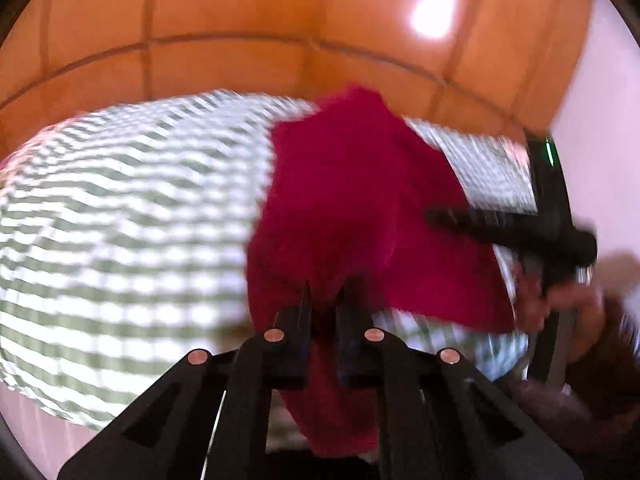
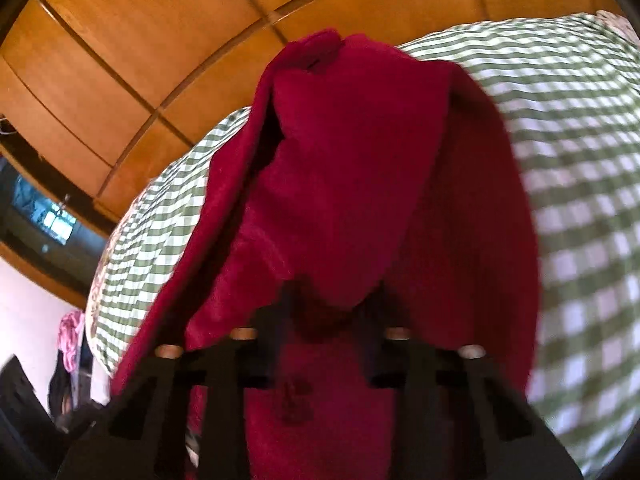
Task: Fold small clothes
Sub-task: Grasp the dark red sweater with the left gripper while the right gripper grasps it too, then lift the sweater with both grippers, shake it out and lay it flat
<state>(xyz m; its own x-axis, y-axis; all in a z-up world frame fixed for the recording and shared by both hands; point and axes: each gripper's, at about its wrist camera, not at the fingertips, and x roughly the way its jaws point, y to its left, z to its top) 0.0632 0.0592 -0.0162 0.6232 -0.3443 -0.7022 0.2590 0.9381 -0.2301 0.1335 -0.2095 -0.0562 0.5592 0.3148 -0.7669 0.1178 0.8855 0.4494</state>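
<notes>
A dark red fleece garment (image 1: 340, 200) hangs lifted above a green-and-white checked bed cover (image 1: 120, 220). My left gripper (image 1: 325, 292) is shut on one edge of the garment, with cloth pinched between its fingers. My right gripper (image 2: 332, 300) is shut on another edge of the same garment (image 2: 360, 180), which drapes over and hides its fingertips. The right gripper also shows in the left wrist view (image 1: 520, 232) as a black blurred tool at the garment's right side. The checked cover (image 2: 580, 200) lies under the garment in the right wrist view.
A wooden panelled wardrobe (image 1: 280, 20) stands behind the bed and also shows in the right wrist view (image 2: 120, 60). A white wall (image 1: 600, 140) is at the right. A dark shelf with a screen (image 2: 52, 224) and a pink cloth (image 2: 70, 336) sit at the left.
</notes>
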